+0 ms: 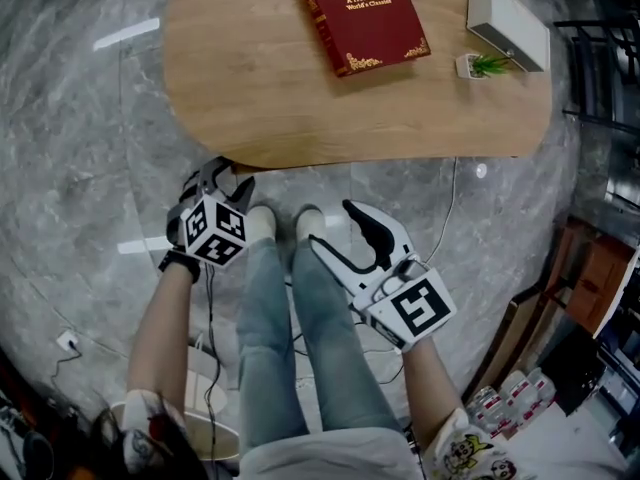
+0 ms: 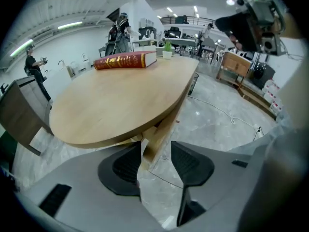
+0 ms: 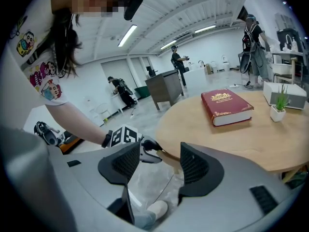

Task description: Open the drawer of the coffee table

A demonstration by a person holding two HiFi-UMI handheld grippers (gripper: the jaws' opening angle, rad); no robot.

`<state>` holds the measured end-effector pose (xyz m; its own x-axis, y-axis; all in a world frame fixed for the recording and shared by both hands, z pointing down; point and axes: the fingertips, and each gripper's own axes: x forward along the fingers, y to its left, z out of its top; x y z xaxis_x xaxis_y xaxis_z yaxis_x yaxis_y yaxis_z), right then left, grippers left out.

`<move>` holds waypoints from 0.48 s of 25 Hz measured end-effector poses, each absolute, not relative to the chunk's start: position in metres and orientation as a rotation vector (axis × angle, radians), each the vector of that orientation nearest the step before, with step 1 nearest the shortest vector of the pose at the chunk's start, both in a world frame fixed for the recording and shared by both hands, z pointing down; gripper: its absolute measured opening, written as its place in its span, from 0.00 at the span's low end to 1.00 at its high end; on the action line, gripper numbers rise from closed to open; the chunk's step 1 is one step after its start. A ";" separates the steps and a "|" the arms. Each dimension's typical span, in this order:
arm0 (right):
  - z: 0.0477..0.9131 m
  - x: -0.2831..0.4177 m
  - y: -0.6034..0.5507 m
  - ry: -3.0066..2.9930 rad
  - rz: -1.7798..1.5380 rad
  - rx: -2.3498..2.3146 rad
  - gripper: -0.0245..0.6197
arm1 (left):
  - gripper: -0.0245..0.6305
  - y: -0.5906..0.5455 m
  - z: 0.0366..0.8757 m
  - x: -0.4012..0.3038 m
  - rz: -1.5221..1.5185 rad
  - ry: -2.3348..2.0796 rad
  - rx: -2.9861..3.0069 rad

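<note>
The coffee table [image 1: 270,98], an oval wooden surface on a grey marble floor [image 1: 70,128], carries a red book [image 1: 360,13], a small potted plant [image 1: 485,65] and a white box [image 1: 508,23]. The left hand-held gripper [image 1: 225,176] points down at the near edge, jaws apart and empty; contact with the edge is unclear. The right hand-held gripper [image 1: 345,236] hovers above the person's legs [image 1: 290,348], short of the edge, also open and empty. The drawer cannot be made out.
</note>
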<state>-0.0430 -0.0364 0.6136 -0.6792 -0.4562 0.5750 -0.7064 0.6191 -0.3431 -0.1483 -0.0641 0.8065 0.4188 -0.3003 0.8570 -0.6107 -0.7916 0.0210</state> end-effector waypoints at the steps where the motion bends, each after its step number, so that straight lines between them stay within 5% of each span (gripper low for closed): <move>1: 0.615 -0.042 -0.035 -2.405 0.784 0.920 0.39 | 0.29 -0.065 0.809 -0.147 1.331 -0.779 2.354; 12: 0.627 -0.029 -0.033 -2.390 0.841 0.956 0.39 | 0.21 -0.069 0.814 -0.150 1.393 -0.712 2.410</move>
<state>-0.0291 -0.0329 0.6266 -0.6697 -0.4638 0.5800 -0.7248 0.5783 -0.3743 -0.1495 -0.0694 0.8139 0.4177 -0.2796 0.8645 -0.5370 -0.8435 -0.0133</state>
